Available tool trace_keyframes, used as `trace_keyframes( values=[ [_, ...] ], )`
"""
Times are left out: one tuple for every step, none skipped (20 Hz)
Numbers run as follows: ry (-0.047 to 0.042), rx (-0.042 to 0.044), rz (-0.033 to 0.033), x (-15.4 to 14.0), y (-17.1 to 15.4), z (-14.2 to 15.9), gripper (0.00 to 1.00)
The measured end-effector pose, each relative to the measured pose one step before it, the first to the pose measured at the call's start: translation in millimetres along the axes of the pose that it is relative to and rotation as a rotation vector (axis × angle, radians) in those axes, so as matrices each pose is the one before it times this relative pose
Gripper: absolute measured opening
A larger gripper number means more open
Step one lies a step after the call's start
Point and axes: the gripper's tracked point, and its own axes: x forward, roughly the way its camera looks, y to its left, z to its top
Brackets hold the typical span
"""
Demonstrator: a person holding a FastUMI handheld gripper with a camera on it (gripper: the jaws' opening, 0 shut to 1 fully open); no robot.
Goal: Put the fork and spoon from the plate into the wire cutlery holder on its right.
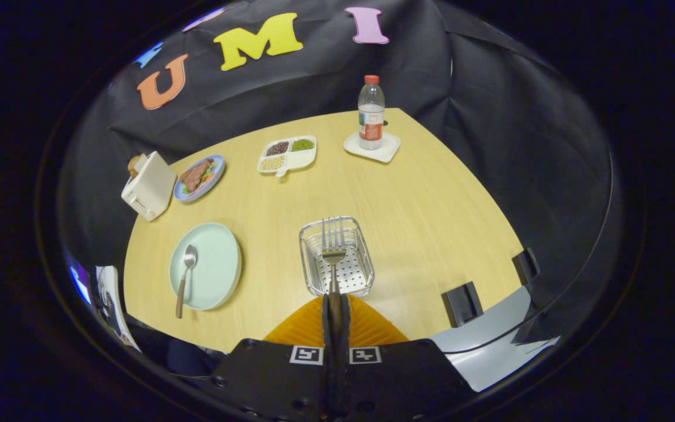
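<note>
The claw (335, 305) is pressed together on the handle of the fork (333, 249), which sticks out ahead of the fingers with its tines over the wire holder (361, 280). The holder stands on the bench (431, 211) just beyond the fingertips. To its left lies a pale green plate (214, 266) with the spoon (185, 278) resting on it, bowl away from the claw and handle overhanging the near rim. Further back are a toaster (149, 186), a blue plate of food (199, 177), a divided tray (288, 155) of beans, and a bottle (371, 112) on a white coaster (372, 149).
</note>
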Motion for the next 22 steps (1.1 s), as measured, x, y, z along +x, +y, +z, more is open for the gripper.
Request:
trace_keyframes(
  values=[
    [-0.00189, 0.00831, -0.00261, 0.84, -1.36, 1.58, 0.01],
    [0.00310, 0.00744, -0.00246, -0.10, -0.63, -0.14, 0.01],
    [0.01162, 0.00220, -0.00095, -2.07, 0.13, -1.47, 0.01],
    [0.00792, 0.00264, 0.00246, 0.17, 0.89, -1.57, 0.03],
    [-0.00128, -0.00174, -0.00139, -0.84, 0.56, 1.21, 0.03],
    [0.00448, -0.00024, -0.00013, 0.04, -0.41, -0.37, 0.06],
    [0.00147, 0.00294, 0.00292, 0.43, 1.03, 1.27, 0.06],
    [-0.00246, 0.00219, 0.00299, -2.90, 1.55, 1.69, 0.09],
    [-0.00501, 0.00269, 0.00616, -0.50, 1.27, 1.21, 0.09],
    [-0.00767, 0.00224, 0.00187, -1.21, 0.85, 2.63, 0.11],
    [-0.00924, 0.00068, 0.00423, -1.53, 1.31, 1.73, 0.13],
    [-0.00535, 0.00088, 0.00162, -2.07, 0.66, 2.48, 0.27],
    [-0.01182, 0.00661, 0.00408, -3.02, 0.72, 3.39, 0.40],
    [-0.01174, 0.00820, 0.00676, -3.26, 2.06, 3.58, 0.53],
    [-0.00984, 0.00487, 0.00448, -2.66, 1.91, 2.27, 0.60],
    [-0.01129, 0.00228, 0.00573, -2.90, 3.13, 2.39, 0.66],
    [-0.00816, -0.00170, 0.00785, -4.30, 4.25, 0.42, 0.71],
    [-0.00705, -0.00644, 0.00688, -3.09, 5.16, 0.95, 0.76],
    [-0.00847, -0.00789, 0.00634, -2.35, 5.96, 0.54, 0.78],
    [-0.00803, -0.00973, 0.00667, -2.25, 7.47, 0.84, 0.81],
    [-0.00589, -0.01063, 0.00749, -2.32, 8.88, -0.59, 0.84],
    [-0.00585, -0.01289, 0.00980, -1.60, 10.34, -0.27, 0.88]
  ],
)
